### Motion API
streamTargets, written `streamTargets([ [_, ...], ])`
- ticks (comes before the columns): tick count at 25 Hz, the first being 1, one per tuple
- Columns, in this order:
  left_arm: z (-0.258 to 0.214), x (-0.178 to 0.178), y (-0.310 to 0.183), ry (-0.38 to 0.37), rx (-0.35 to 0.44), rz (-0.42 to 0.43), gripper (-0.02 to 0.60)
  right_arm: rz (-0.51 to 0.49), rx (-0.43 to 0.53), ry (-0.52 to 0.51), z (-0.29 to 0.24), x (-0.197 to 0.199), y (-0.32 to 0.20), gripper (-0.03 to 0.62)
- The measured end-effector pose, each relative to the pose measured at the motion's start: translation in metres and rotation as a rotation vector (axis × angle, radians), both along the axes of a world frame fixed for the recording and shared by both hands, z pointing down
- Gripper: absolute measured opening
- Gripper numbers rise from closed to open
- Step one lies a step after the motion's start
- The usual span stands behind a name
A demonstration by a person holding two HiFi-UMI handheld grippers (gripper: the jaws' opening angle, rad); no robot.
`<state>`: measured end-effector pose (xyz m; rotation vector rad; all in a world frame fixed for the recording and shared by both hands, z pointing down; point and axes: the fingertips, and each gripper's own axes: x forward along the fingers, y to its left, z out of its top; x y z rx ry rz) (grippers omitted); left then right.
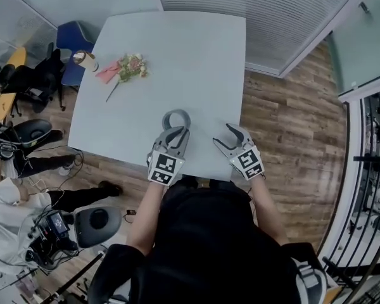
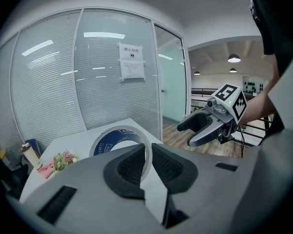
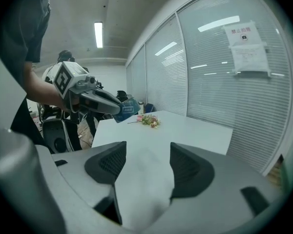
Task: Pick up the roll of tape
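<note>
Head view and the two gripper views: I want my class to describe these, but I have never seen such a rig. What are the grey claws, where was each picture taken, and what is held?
A person is at a pale table with a two-jaw gripper in each hand. The head view looks down from their head; each gripper view looks along one gripper's jaws. The left gripper is shut on the roll of tape. The right gripper is open and empty. Farther off on the table are flowers and a cup.
</note>
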<state>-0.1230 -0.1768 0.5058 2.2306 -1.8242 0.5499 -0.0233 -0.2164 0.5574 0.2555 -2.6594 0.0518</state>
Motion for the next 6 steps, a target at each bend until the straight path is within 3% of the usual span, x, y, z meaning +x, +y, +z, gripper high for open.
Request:
streamTargets([
  [6,0.0047,-0.0069,0.0071,0.003,-0.003,-0.047,0.057,-0.040,0.005,0.006,0.0014,-0.0046,0.0000,0.288],
])
